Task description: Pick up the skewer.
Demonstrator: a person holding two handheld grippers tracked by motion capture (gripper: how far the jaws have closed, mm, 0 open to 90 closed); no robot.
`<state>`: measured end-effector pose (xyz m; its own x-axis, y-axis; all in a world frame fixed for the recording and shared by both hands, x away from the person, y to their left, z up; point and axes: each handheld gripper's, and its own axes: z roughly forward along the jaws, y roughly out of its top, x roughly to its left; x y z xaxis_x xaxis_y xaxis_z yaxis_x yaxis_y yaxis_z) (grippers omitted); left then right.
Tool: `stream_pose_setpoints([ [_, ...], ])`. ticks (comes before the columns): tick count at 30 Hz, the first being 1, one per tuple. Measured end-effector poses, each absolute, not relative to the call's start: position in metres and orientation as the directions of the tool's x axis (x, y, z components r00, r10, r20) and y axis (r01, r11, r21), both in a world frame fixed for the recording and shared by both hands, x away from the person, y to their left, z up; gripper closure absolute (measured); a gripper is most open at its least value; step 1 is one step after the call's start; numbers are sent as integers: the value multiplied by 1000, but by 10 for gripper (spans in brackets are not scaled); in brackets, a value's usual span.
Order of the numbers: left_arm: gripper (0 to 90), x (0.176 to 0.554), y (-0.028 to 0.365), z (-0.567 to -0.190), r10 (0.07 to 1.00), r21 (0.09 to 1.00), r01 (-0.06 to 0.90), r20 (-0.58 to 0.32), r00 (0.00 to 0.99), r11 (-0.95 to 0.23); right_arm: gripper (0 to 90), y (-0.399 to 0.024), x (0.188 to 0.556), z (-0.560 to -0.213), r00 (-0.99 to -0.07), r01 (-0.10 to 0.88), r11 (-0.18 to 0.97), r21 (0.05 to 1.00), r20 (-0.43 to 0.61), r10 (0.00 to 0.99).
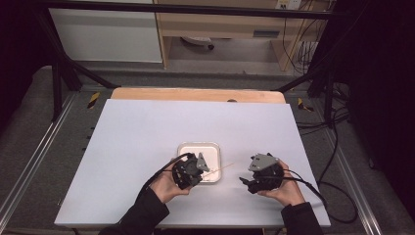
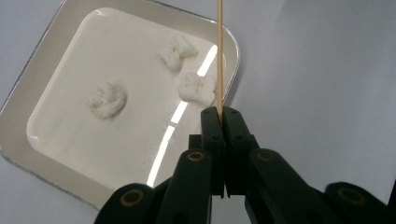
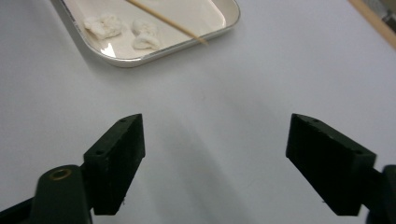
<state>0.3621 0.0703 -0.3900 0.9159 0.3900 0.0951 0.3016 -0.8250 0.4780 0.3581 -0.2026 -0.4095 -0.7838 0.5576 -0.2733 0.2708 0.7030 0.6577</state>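
Skewer [image 2: 219,51], a thin wooden stick, is clamped at its near end between the clenched left tongs [image 2: 219,112] and reaches out over the far-right corner of the tray [image 2: 42,161], its free tip passing beyond the tray's rim; in the high view the same skewer [image 1: 221,169] juts from the left tongs [image 1: 205,169] toward the right tongs [image 1: 243,180]. The tray, a shallow white square dish, sits on the white worktop [image 1: 147,132] and holds three soft white pieces that look like marshmallows: one [image 2: 108,100] near the tray's middle, one [image 2: 176,49] toward its far side, and one [image 2: 198,87] just beside the skewer, near the tray's right rim. None of the three is on the stick; its visible length is bare. The right tongs [image 3: 212,161] stand released and wide, with nothing between them, over bare worktop to the right of the tray and well apart from it; no piece is held there. Judgement on progress: the stick has been picked up and brought to the tray, which is the opening step. Threading of the pieces appears not yet begun, so all three remain to be taken from the tray and pushed onto the skewer. The right tongs look free to fetch the first piece.
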Motion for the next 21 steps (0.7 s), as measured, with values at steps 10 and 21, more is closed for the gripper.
stream_pose_setpoints([
  [10, 891, 355, 104, -391, 478, 575, 353, 77, 875, -738, 55, -211, 362, -418, -748, 413, 597, 688, -118, 654],
  [21, 891, 343, 140, -397, 587, 685, 395, 59, 807, -612, 17, -208, 362, -421, -719, 478, 513, 713, -17, 694],
])
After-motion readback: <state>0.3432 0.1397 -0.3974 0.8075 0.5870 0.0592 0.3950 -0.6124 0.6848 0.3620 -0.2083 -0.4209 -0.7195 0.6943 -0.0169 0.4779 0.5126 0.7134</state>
